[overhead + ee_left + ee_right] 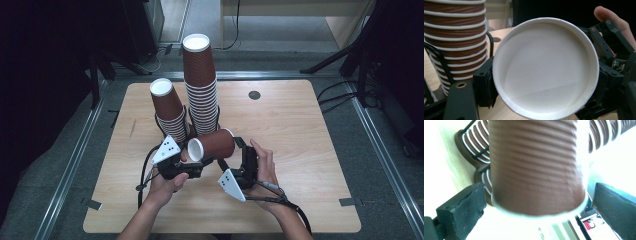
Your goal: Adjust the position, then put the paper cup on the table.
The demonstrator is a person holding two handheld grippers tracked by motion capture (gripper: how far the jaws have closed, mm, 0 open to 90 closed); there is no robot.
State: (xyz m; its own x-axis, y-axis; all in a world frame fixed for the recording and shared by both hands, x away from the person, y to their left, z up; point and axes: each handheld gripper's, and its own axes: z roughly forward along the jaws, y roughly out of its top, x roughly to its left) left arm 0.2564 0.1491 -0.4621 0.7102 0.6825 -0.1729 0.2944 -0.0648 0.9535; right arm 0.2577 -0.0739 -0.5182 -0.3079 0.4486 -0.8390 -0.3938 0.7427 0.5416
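— Lying on its side above the wooden table (300, 150), a brown ribbed paper cup (212, 145) hangs between the two grippers, its white rolled rim turned toward the person's left. What's inside?

— Bare white lining, seen straight down its mouth in the left gripper view; the cup holds no contents. The left gripper (187, 167) has clamped its black jaws on the rim at the mouth end.

— And the right gripper (240, 150)?

— Its jaws flank the cup's corrugated wall in the right gripper view, with a gap on each side, so they stand spread and aren't pinching.

— Beyond the cup?

— Just behind it, two stacks of the same ribbed cups stand upside down in a black wire holder (161, 125): a tall stack (200, 85) and a shorter leaning stack (167, 107), white rims banding the brown. Farther back, a small dark round disc (254, 95) sits in the tabletop.
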